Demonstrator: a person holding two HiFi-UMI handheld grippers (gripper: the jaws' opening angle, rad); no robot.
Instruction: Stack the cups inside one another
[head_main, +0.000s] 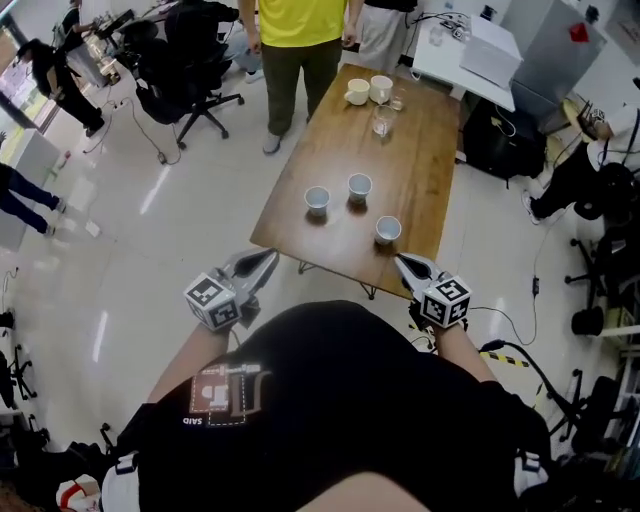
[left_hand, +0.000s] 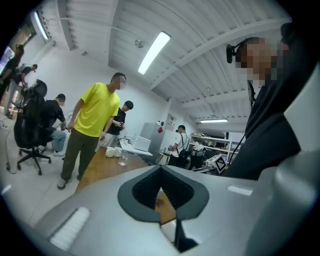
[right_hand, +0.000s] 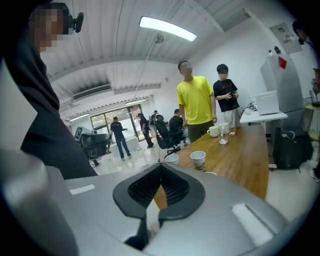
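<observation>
Three white paper cups stand apart near the close end of the wooden table (head_main: 420, 160): one on the left (head_main: 317, 199), one in the middle (head_main: 359, 186), one on the right (head_main: 388, 230). My left gripper (head_main: 264, 264) hangs short of the table's near left corner, shut and empty. My right gripper (head_main: 409, 266) sits at the near right edge, just before the right cup, also shut with nothing in it. In the right gripper view two cups (right_hand: 198, 160) (right_hand: 172, 159) show past the closed jaws (right_hand: 160, 169). The left gripper view shows closed jaws (left_hand: 160, 169) and the table (left_hand: 97, 167) beyond.
At the table's far end stand two white mugs (head_main: 357, 93) (head_main: 381, 88) and two clear glasses (head_main: 381, 123) (head_main: 397, 101). A person in a yellow shirt (head_main: 298, 40) stands at the far left corner. Office chairs (head_main: 190, 70) and a white desk (head_main: 480, 55) lie around.
</observation>
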